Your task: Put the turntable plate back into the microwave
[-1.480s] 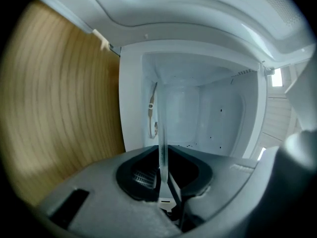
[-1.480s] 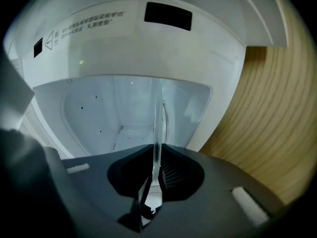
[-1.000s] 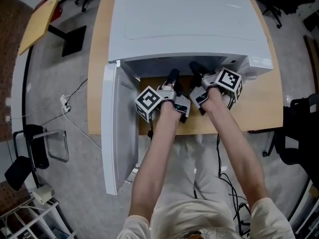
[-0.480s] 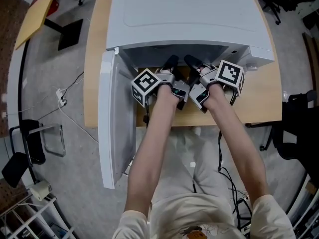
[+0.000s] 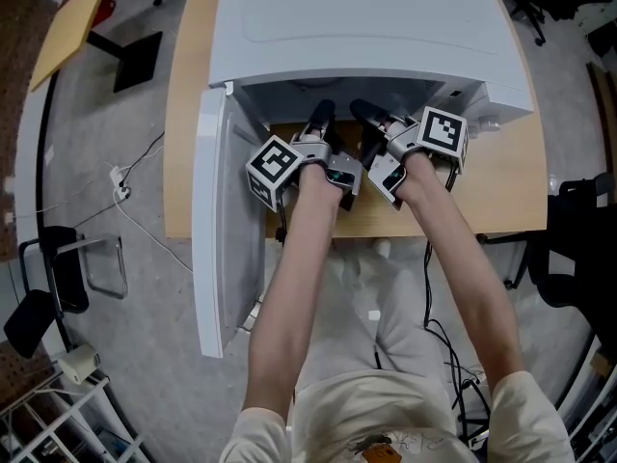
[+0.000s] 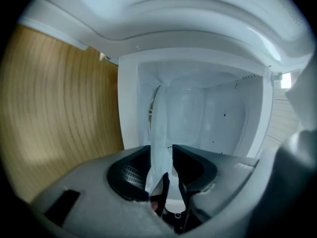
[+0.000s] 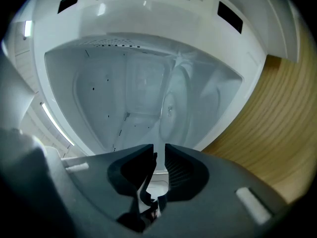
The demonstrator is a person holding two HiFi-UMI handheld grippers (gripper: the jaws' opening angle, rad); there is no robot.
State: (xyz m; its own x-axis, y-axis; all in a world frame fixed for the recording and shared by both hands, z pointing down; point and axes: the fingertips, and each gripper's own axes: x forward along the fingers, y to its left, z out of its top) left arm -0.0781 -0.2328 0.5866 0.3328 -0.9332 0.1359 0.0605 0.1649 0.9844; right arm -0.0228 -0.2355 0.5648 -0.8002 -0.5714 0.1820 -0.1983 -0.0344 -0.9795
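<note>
**Seating step, one grip let go**

We had the glass turntable plate (image 7: 174,108) inside the cavity of the open microwave (image 5: 366,27). Our left tool (image 6: 161,155) had just been opening: the rim stood between its jaws, no longer pinched. Our right tool (image 7: 160,156) was clenched on the rim. Whether the plate sat on its hub we could not tell. Next, we judged, the right tool must settle it level, release, and both back out.
</note>
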